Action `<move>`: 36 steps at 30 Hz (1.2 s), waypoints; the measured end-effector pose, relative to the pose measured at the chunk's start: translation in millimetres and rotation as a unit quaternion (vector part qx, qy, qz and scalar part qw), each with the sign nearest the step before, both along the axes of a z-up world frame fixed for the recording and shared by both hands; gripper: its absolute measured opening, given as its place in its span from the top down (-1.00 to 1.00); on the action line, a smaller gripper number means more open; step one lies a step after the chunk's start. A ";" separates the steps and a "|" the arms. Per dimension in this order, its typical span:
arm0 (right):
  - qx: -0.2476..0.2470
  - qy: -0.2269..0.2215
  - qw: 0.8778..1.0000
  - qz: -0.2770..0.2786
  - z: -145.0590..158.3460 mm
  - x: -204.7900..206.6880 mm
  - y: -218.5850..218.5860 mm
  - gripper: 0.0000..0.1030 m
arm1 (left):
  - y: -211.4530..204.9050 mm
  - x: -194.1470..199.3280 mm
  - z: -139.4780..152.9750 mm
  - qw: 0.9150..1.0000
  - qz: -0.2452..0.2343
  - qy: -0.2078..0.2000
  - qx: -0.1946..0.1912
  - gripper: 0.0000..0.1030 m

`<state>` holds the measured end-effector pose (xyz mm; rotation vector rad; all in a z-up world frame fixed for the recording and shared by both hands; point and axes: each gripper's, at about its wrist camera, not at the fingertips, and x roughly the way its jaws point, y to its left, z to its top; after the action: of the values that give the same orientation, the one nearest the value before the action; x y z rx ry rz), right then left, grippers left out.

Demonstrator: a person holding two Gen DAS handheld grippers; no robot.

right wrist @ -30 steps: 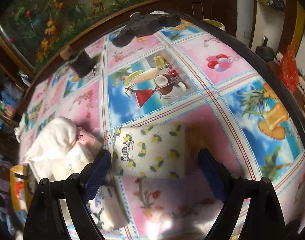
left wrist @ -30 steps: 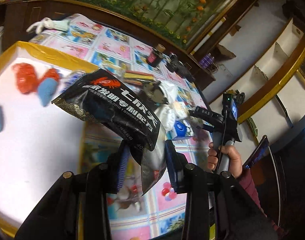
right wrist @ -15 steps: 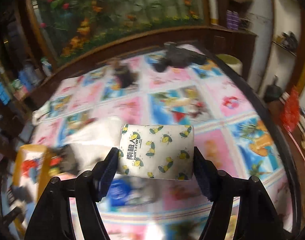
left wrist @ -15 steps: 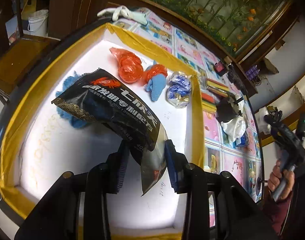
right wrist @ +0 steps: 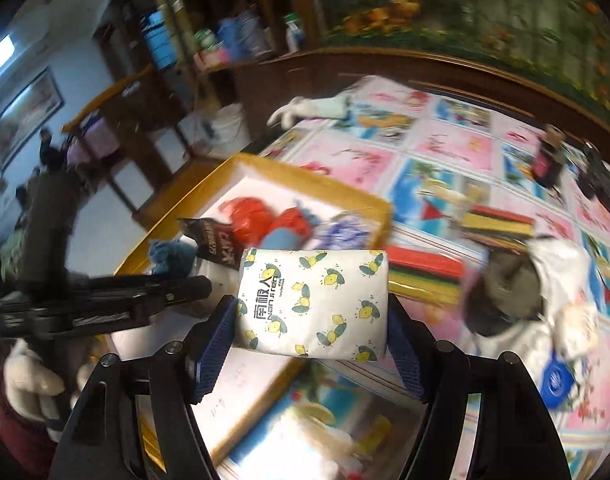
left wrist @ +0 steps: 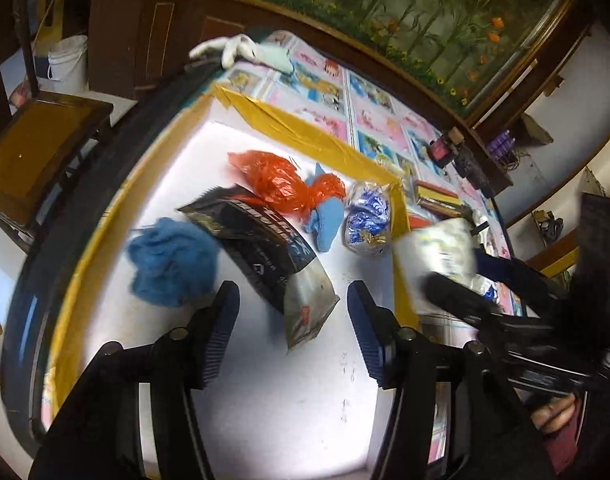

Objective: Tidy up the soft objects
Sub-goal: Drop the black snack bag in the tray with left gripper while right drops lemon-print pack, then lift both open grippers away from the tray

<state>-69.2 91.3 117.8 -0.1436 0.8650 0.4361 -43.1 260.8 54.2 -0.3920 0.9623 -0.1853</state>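
The white box with yellow taped rim already holds several soft things: the black snack bag, a blue fluffy clump, an orange plastic bag, a light-blue knit piece and a blue-and-white wrapped bundle. The left claw hovers just above the black bag with its jaws spread and nothing between them, so that bag looks delivered.

The right claw is clenched on the tissue pack, white with lemon prints, held in the air over the near right edge of the box. Dropping it in seems to be the step in hand.

More appears to remain: the right wrist view shows a heap of white and dark cloth on the patterned table to the right, beside striped coloured packs, and a white glove at the far edge. The left wrist view hides most of that heap behind the right claw, but it alone shows the box floor plainly, with bare white space on the near side for the pack.
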 end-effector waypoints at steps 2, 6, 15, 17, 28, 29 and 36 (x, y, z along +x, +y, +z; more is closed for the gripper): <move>-0.022 0.003 1.000 0.013 -7.2 10.6 15.1 -0.44 | 13.9 -15.7 5.7 1.000 0.008 -0.019 -0.008 -0.06; -0.063 0.019 0.998 0.014 -28.0 29.7 42.7 -0.62 | 41.9 -45.5 8.0 0.998 0.035 -0.040 -0.041 -0.07; 0.010 0.051 0.997 0.050 -3.3 28.6 63.7 -0.67 | 88.2 -93.5 2.5 0.989 0.076 -0.088 -0.093 -0.11; 0.063 0.102 0.989 0.085 -5.3 32.0 79.5 -0.67 | 94.6 -96.4 -0.5 0.988 0.080 -0.087 -0.096 -0.11; 0.063 0.168 0.983 0.038 -48.7 91.8 131.3 -0.65 | 116.5 -111.8 -9.5 0.985 0.095 -0.087 -0.112 -0.11; 0.075 0.164 0.983 0.032 -45.8 92.2 129.0 -0.65 | 118.9 -114.0 -9.5 0.985 0.095 -0.090 -0.113 -0.11; 0.198 0.239 0.942 0.124 -44.4 50.6 143.3 -0.72 | 125.0 -117.0 -10.2 0.983 0.097 -0.101 -0.121 -0.11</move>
<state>-18.6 234.6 73.4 0.2393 1.2214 0.8974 -160.1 385.8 44.0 -0.6745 0.6978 -0.1613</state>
